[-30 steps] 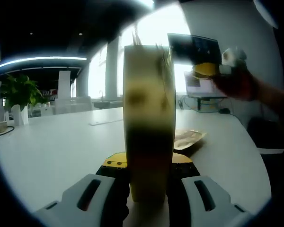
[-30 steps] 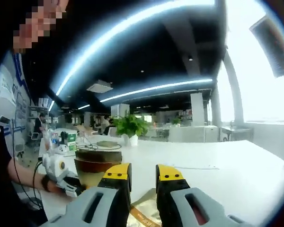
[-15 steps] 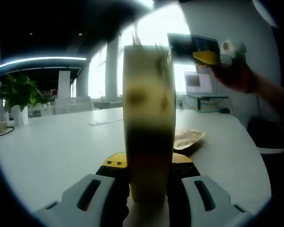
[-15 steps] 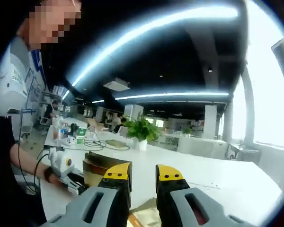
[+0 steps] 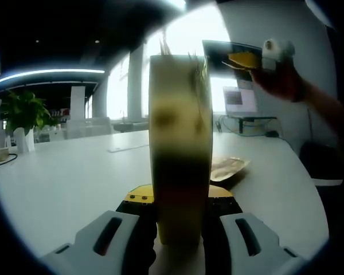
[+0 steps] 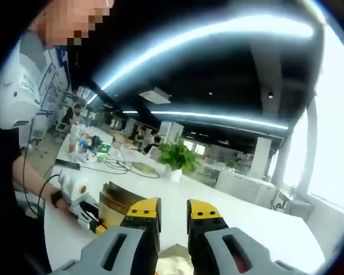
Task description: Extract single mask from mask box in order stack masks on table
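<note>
My left gripper (image 5: 180, 197) is shut on the tall yellowish mask box (image 5: 180, 143), which stands upright between its jaws at the centre of the left gripper view. A golden mask packet (image 5: 228, 168) lies on the white table (image 5: 74, 177) just right of the box. High at the upper right, a hand holds my right gripper (image 5: 246, 60) in the air. In the right gripper view, my right gripper (image 6: 173, 209) has a narrow gap between its jaws with nothing in it. The mask box (image 6: 117, 203) sits low on the left, with the left gripper (image 6: 86, 215) on it.
A potted plant (image 5: 23, 114) stands at the table's far left and a monitor (image 5: 241, 100) beyond its right end. In the right gripper view a person's body (image 6: 11, 143) is at the left, and cables and small items lie on a farther table (image 6: 97, 157).
The right gripper has risen and tipped upward, so its view now takes in more ceiling. The left gripper and the mask box have not moved.
</note>
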Tool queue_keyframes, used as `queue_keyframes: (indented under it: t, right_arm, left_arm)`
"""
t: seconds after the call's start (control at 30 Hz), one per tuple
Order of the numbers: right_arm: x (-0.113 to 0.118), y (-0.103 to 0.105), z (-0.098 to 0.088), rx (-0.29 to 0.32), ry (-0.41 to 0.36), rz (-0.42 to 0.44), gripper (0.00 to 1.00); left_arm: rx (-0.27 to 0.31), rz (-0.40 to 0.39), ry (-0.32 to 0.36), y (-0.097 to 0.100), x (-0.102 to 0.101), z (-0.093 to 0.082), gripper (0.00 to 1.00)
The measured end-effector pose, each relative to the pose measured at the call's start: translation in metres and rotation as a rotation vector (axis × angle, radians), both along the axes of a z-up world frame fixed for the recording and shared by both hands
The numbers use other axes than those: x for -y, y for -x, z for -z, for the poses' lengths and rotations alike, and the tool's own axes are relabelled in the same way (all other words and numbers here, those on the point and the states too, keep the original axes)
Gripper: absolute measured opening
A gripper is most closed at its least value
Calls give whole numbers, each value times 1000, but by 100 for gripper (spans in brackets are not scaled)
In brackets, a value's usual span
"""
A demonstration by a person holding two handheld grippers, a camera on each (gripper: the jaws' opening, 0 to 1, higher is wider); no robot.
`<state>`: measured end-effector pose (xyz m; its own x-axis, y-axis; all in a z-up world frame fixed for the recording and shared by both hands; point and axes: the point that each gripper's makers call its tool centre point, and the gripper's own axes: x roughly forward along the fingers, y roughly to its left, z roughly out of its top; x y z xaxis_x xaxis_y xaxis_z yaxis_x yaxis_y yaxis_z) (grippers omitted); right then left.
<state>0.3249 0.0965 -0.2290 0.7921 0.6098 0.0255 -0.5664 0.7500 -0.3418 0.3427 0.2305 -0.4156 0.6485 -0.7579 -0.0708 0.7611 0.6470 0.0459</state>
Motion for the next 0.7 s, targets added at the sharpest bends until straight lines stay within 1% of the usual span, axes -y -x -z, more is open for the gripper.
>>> queue_keyframes:
  t: [0.07,0.27,0.37,0.6,0.7]
  right_arm:
    - [-3,-2,0,6,37,-6,14]
    - [-18,-5,3,22,208,-35,14]
    - [-26,-2,4,20,244,-59,14]
    - [-33,-2,5,25,335,-92,14]
    - [-34,-5,8,25,413,-108,14]
  left_arm:
    - [0,0,0,0,0,0,20]
    - [1,0,0,0,0,0,20]
    - [1,-1,-1,0,0,0,20]
    - [3,-1,-1,0,0,0,20]
    - [3,-1,-1,0,0,0,20]
